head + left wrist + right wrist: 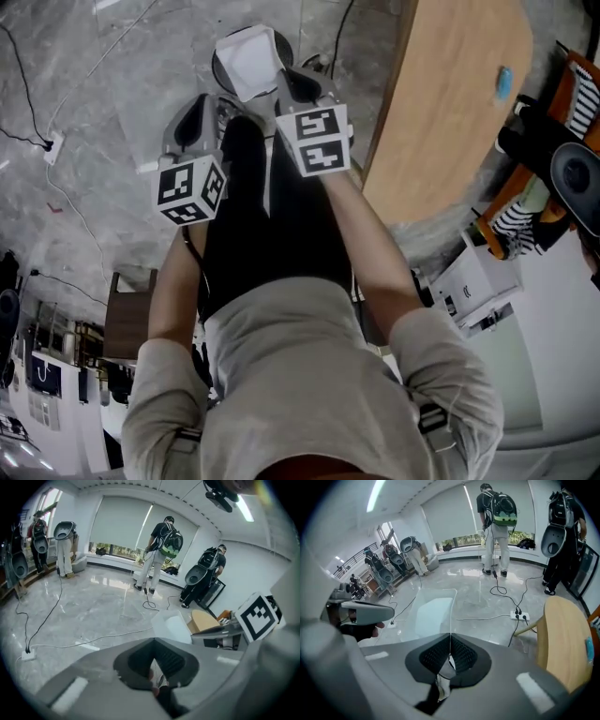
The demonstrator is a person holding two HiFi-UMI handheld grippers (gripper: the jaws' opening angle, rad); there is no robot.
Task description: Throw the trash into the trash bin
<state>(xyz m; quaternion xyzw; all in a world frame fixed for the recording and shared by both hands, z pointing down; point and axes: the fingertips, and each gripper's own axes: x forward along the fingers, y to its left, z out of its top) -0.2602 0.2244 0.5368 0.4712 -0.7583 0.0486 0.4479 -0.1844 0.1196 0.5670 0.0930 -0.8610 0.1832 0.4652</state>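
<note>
Both arms are out in front, forearms stretched forward from grey sleeves, both grippers pitched down at the floor. The left gripper (pixel 206 103) hangs just short of the trash bin (pixel 251 58), at its near left corner. The right gripper (pixel 292 77) sits higher in the head view, right at the bin's near right edge. The two marker cubes ride side by side, close together.

Jaws now. The right pair is clenched on a white wrapper (pixel 446 670), crumpled, trailing down behind the pads. The left pair is pressed together too, with a thin pale scrap (pixel 159 678) pinched between the pads; what kind of scrap it is, I can't tell. So the trash is in the jaws, not in the bin.

The bin itself, white and open-topped, stands on the grey marble floor (pixel 122 84) dead ahead of both sets of jaws. The person's dark trouser legs (pixel 253 206) fill the space on the near side of it. Right of the bin comes the rounded wooden worktop (pixel 450 103), a small blue thing (pixel 503 82) lying on it. Left of the bin, thin cables run across the floor to a white power strip (pixel 53 145). Beyond the bin, by the window blinds, stands a person with a green backpack (pixel 161 550), with others further off to the sides.
</note>
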